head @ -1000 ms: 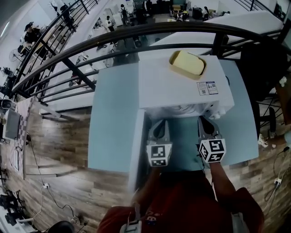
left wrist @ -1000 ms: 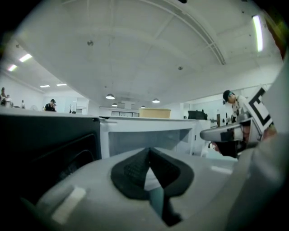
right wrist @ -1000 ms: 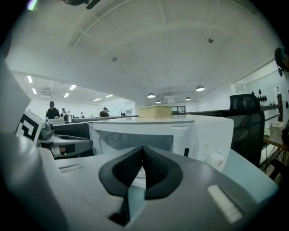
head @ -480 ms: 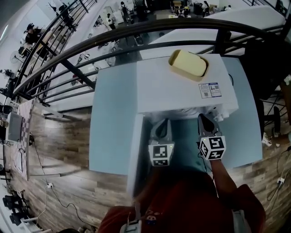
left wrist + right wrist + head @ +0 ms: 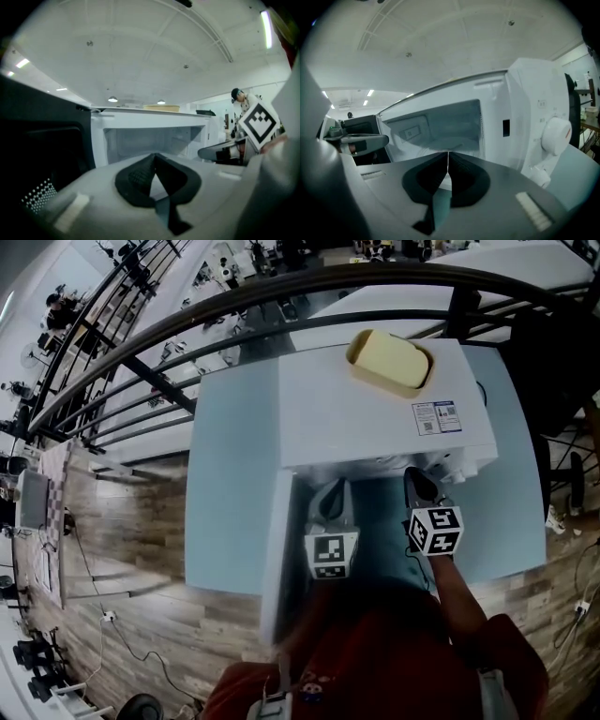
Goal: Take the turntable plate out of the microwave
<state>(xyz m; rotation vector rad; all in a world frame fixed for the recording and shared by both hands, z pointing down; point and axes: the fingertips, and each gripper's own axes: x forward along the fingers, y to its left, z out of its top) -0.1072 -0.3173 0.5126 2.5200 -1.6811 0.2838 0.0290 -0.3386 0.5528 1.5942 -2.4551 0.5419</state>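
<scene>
Jaws pressed together and empty, the left gripper (image 5: pixel 154 157) and right gripper (image 5: pixel 448 154) face the open cavity of the white boxy microwave (image 5: pixel 375 399) straight ahead, plate indiscernible.

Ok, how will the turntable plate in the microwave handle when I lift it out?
The turntable plate looks like pale glass, so it is probably rigid, heavy for its size and breakable. Its smooth face may slip when pinched. It seems to lie flat on the microwave floor, so getting under its rim may be awkward.
</scene>
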